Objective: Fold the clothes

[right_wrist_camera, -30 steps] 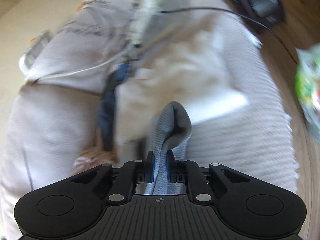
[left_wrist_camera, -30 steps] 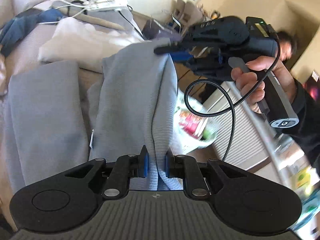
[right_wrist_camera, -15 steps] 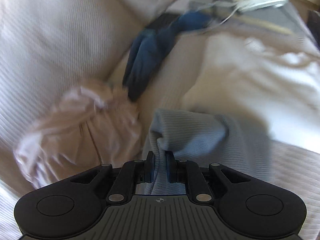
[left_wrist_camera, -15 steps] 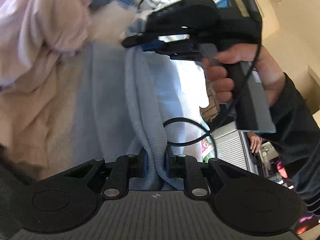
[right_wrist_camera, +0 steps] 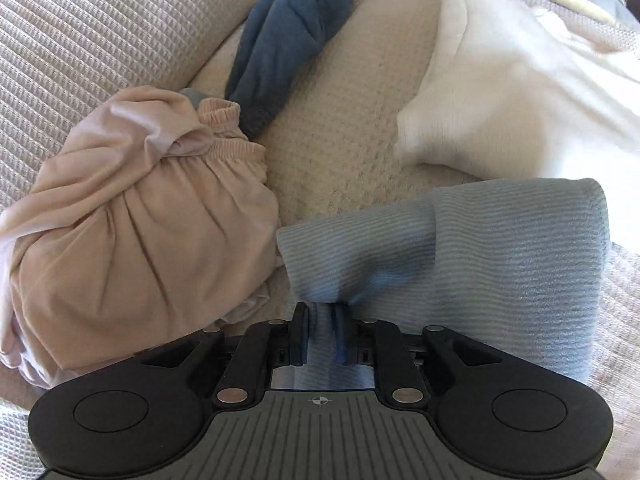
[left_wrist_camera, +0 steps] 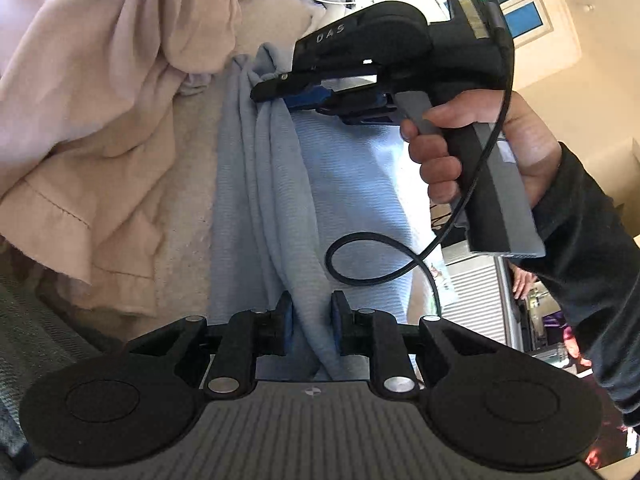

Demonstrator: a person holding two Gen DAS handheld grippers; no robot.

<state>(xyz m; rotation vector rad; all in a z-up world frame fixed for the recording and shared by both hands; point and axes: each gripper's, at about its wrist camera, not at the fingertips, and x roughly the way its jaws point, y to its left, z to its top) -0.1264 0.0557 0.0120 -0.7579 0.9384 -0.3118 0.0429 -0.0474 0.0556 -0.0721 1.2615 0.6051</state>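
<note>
Light-blue knit garment (right_wrist_camera: 500, 248) spans both grippers, folded over on the bed so its edges meet. Left gripper (left_wrist_camera: 311, 322) pinches 1 bunched end; right gripper (right_wrist_camera: 323, 330), jaws opening, has cloth between them.

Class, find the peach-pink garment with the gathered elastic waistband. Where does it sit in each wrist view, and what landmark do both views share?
Left wrist view: the peach-pink garment fills the upper left, crumpled, left of the hanging cloth.
Right wrist view: it lies bunched at centre left, waistband uppermost.
Shared landmark: the light blue ribbed cloth, which runs between both grippers' fingers.
</note>
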